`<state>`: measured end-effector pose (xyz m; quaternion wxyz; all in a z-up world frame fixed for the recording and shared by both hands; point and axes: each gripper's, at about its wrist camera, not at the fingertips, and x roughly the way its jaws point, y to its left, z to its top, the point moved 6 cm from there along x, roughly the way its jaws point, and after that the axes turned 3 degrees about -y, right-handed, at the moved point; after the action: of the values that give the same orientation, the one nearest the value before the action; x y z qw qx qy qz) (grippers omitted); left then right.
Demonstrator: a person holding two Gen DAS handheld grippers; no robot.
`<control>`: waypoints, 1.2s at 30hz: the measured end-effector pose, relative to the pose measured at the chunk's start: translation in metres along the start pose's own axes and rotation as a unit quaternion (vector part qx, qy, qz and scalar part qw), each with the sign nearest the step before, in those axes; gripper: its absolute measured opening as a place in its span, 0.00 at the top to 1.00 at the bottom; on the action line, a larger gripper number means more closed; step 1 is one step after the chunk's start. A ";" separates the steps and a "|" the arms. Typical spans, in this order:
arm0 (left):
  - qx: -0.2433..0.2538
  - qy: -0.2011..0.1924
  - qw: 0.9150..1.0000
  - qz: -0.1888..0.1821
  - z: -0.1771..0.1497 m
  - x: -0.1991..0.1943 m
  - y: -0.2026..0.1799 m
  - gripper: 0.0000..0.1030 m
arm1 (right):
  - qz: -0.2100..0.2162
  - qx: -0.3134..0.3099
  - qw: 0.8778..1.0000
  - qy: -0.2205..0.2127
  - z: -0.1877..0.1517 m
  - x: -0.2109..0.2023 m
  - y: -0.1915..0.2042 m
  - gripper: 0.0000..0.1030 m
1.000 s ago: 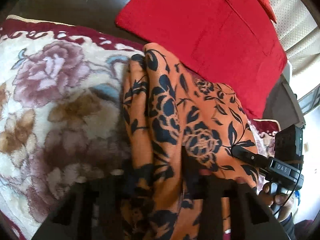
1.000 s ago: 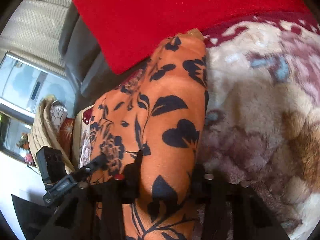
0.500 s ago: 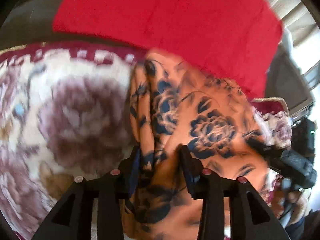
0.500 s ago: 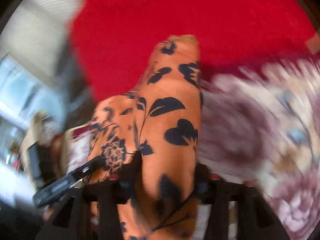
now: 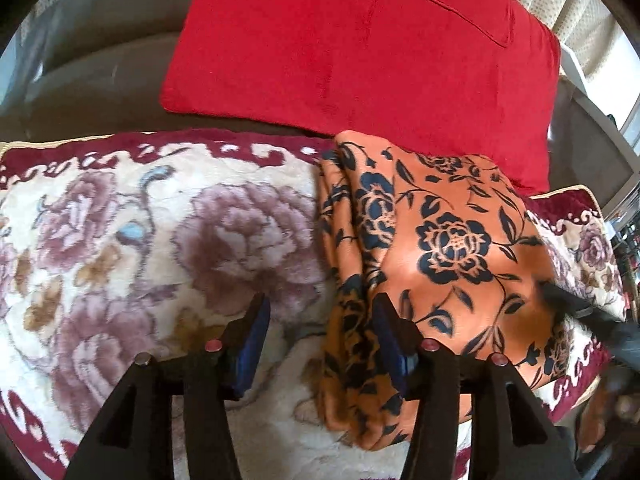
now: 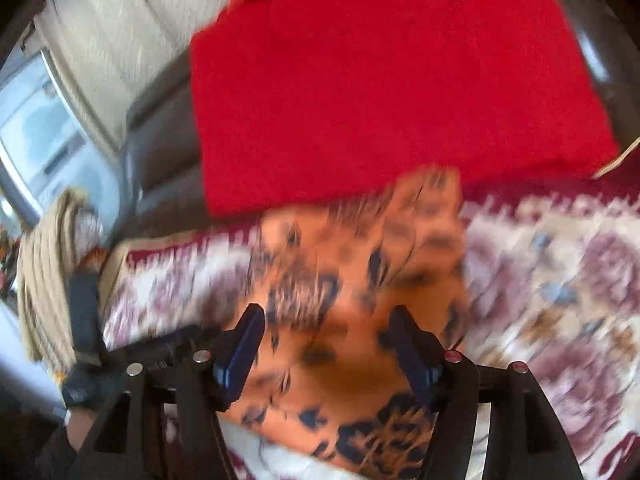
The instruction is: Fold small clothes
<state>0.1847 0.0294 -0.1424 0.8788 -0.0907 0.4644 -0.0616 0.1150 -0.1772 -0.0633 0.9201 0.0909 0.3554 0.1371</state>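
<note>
Folded orange cloth lying on floral blanket, center-right of left view, below red cushion. Left hand-held gripper opening, cloth edge between jaws, unpressed. Right hand-held gripper opening above blurred cloth, gripping nothing.

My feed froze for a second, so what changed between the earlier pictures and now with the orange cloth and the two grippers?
Both grippers let go: the left gripper and right gripper, earlier clamped on the orange floral garment, have pulled back and their jaws are opening, with no pad pressing the cloth. The garment now lies folded on the floral blanket. The red cushion stays behind it.
</note>
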 end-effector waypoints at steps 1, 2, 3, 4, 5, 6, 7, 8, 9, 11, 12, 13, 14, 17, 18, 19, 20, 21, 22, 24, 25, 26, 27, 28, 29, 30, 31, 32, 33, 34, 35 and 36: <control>0.000 0.001 1.000 0.001 -0.001 0.000 0.002 0.45 | -0.008 0.013 1.000 0.008 -0.003 0.007 -0.009 0.33; 0.002 0.001 1.000 0.000 -0.002 -0.002 0.006 0.44 | -0.008 0.013 1.000 0.008 -0.003 0.007 -0.009 0.33; 0.005 -0.003 1.000 0.003 -0.005 -0.006 0.007 0.44 | -0.008 0.024 1.000 0.001 -0.001 0.005 -0.013 0.34; 0.007 -0.006 1.000 0.008 -0.005 -0.006 0.005 0.42 | 0.003 0.026 1.000 -0.015 0.009 -0.010 -0.004 0.34; 0.008 -0.008 1.000 0.010 -0.006 -0.009 0.005 0.42 | 0.004 0.018 1.000 -0.025 0.013 -0.012 0.004 0.34; 0.007 -0.009 1.000 0.008 -0.007 -0.013 0.005 0.41 | 0.004 0.007 0.999 -0.033 0.018 -0.016 0.008 0.34; 0.006 -0.009 1.000 0.005 -0.006 -0.014 0.002 0.40 | 0.006 -0.002 0.999 -0.039 0.021 -0.019 0.011 0.34; 0.006 -0.008 1.000 0.003 -0.007 -0.016 0.001 0.40 | 0.007 -0.003 0.999 -0.039 0.023 -0.019 0.011 0.33; 0.008 -0.008 1.000 0.003 -0.007 -0.017 0.000 0.40 | 0.007 0.001 0.999 -0.033 0.024 -0.015 0.007 0.33; 0.009 -0.007 1.000 0.004 -0.006 -0.012 0.000 0.40 | -0.012 0.016 1.000 0.001 0.016 0.006 -0.007 0.33; 0.009 -0.007 1.000 0.005 -0.006 -0.013 0.001 0.40 | -0.018 0.029 0.999 0.013 0.012 0.012 -0.015 0.33; 0.009 -0.007 1.000 0.006 -0.006 -0.010 0.002 0.40 | -0.017 0.033 0.999 0.008 0.012 0.010 -0.015 0.33; 0.009 -0.007 1.000 0.008 -0.005 -0.007 0.004 0.40 | -0.009 0.032 0.999 0.000 0.015 0.005 -0.012 0.33; 0.006 -0.003 1.000 0.012 -0.004 0.000 0.006 0.39 | -0.004 0.017 0.999 -0.029 0.029 -0.008 -0.004 0.33; 0.003 -0.001 1.000 0.008 -0.004 0.002 0.007 0.38 | -0.005 0.017 0.999 -0.036 0.032 -0.011 -0.004 0.33; 0.000 0.001 1.000 0.005 -0.004 0.004 0.008 0.37 | -0.006 0.022 0.999 -0.041 0.036 -0.012 -0.008 0.33; -0.004 0.003 1.000 -0.001 -0.005 0.004 0.009 0.36 | -0.008 0.033 0.998 -0.043 0.036 -0.014 -0.015 0.33; -0.012 0.004 1.000 -0.015 -0.005 0.004 0.011 0.33 | -0.011 0.046 0.998 -0.045 0.035 -0.013 -0.023 0.33; -0.022 0.003 0.999 -0.036 -0.005 0.003 0.011 0.31 | -0.011 0.063 0.997 -0.046 0.032 -0.014 -0.035 0.32; -0.040 0.006 0.996 -0.080 -0.006 0.005 0.009 0.27 | -0.009 0.102 0.994 -0.045 0.025 -0.015 -0.061 0.26; -0.042 0.012 0.995 -0.092 -0.008 0.009 0.006 0.27 | -0.001 0.128 0.991 -0.038 0.020 -0.011 -0.075 0.25; -0.041 0.022 0.993 -0.104 -0.011 0.016 0.001 0.27 | 0.009 0.145 0.989 -0.029 0.016 -0.006 -0.084 0.24; -0.039 0.032 0.993 -0.110 -0.014 0.021 -0.003 0.27 | 0.026 0.160 0.987 -0.013 0.012 0.002 -0.090 0.24; -0.033 0.049 0.992 -0.109 -0.019 0.030 -0.009 0.28 | 0.041 0.166 0.985 0.005 0.010 0.011 -0.090 0.24; -0.025 0.058 0.992 -0.108 -0.022 0.035 -0.013 0.36 | 0.064 0.161 0.984 0.029 0.007 0.021 -0.086 0.24; -0.014 0.064 0.992 -0.105 -0.025 0.039 -0.018 0.51 | 0.070 0.141 0.987 0.043 0.007 0.026 -0.078 0.41; -0.010 0.067 0.993 -0.095 -0.026 0.039 -0.019 0.53 | 0.046 0.106 0.992 0.048 0.009 0.026 -0.071 0.48; -0.012 0.063 0.993 -0.095 -0.026 0.037 -0.020 0.55 | 0.036 0.084 0.995 0.047 0.016 0.022 -0.064 0.57; -0.015 0.062 0.993 -0.098 -0.025 0.035 -0.022 0.59 | 0.031 0.075 0.996 0.042 0.022 0.016 -0.060 0.62; -0.019 0.062 0.993 -0.103 -0.024 0.033 -0.024 0.60 | 0.028 0.068 0.997 0.037 0.030 0.011 -0.059 0.63; -0.021 0.064 0.992 -0.106 -0.024 0.033 -0.025 0.60 | 0.022 0.068 0.997 0.036 0.035 0.010 -0.061 0.63; -0.020 0.064 0.993 -0.100 -0.025 0.034 -0.026 0.60 | 0.015 0.069 0.997 0.040 0.035 0.014 -0.065 0.63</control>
<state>0.1827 -0.0046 -0.1779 0.8347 -0.1499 0.5096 -0.1454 0.1609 -0.2370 -0.0634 0.8944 0.1539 0.3995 0.1293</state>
